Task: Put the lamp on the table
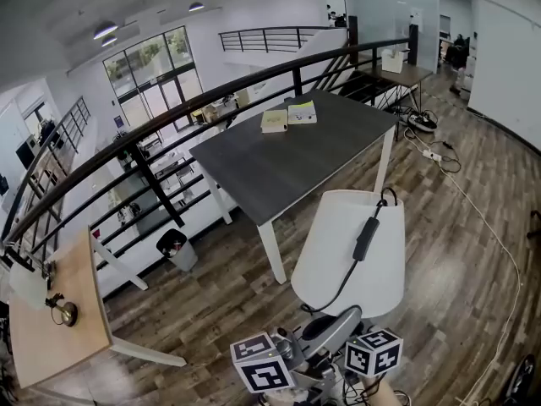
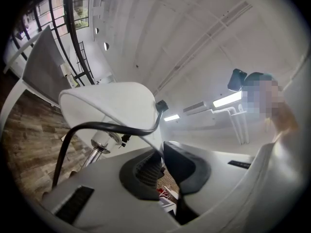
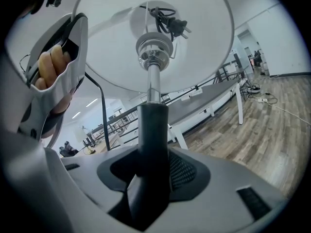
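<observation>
Lamp held in the air over wood floor, just short of grey worktop; not on it. Right hand-held gripper clamped on dark stem below the socket. Left hand-held gripper nearly closed, pinching white shade at its rim. Black cord drapes over shade; plug tucked inside. Two books at worktop's far edge.

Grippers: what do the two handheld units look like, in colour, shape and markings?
The left gripper and right gripper share a smooth pale grey moulded shell with black slots, set around dark ribbed pads. Each carries a white cube printed with black square markers.
</observation>
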Motion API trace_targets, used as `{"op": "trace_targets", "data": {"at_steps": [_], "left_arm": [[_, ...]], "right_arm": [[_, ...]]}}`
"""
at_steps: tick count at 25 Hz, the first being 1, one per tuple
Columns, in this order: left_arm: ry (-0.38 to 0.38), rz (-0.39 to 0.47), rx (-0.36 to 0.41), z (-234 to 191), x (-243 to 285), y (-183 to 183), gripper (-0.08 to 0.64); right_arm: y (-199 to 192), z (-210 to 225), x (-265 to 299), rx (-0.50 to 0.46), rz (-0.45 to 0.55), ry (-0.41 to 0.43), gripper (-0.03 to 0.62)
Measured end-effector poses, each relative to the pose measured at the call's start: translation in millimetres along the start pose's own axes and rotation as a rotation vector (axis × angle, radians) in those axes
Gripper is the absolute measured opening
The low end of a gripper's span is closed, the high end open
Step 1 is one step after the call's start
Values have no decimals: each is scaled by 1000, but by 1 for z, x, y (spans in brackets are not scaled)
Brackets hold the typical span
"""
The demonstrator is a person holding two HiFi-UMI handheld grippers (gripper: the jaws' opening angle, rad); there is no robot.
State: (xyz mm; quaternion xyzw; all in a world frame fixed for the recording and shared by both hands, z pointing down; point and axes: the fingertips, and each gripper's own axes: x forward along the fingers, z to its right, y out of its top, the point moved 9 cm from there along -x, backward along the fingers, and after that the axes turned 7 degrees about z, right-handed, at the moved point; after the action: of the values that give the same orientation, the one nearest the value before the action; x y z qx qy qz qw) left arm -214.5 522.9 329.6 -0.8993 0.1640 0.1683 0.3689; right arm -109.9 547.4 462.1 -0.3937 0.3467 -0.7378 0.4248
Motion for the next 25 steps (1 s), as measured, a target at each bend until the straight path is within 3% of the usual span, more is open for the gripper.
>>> {"op": "trace_targets", "data": {"at_steps": [25], "left_arm": [[-16,23,-1,-101,37,105,38]], "right_arm": [[75,27,129,-25,4,0,193]]}}
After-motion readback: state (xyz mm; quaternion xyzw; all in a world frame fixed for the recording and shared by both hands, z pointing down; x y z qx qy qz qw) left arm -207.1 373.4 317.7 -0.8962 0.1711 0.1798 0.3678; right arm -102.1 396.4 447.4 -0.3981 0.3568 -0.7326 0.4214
